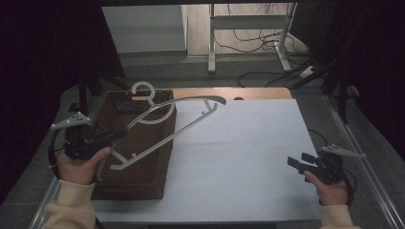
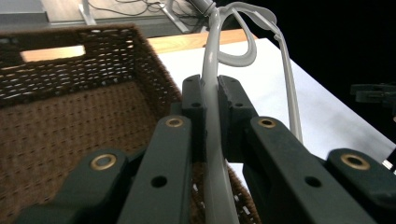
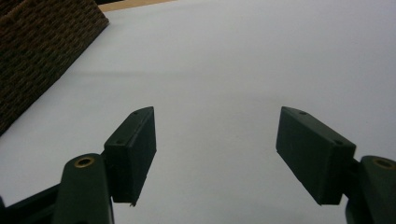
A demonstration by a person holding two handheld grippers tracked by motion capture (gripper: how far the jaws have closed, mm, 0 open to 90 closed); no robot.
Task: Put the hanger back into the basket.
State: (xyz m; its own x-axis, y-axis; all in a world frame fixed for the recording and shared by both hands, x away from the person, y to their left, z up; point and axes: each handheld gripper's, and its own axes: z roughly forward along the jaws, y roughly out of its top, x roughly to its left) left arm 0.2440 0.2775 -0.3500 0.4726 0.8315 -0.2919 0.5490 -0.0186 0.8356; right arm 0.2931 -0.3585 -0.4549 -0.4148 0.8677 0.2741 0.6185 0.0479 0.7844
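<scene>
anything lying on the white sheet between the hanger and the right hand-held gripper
Nothing visible. The white sheet is bare between the hanger, held by the left hand-held gripper over the wicker basket, and the open right hand-held gripper.

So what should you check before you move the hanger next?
1. Left tongs shut on the hanger: ok, its bar sits between the jaws.
2. Hanger lifted out of the basket: ok, it hangs above the rim, reaching over the white sheet.
3. Hook free of the basket's far wall: cannot tell, they overlap in the high view.
4. Right tongs open and holding nothing: ok.
5. Space on the white sheet to lay the hanger down: ok, nothing lies there.
</scene>
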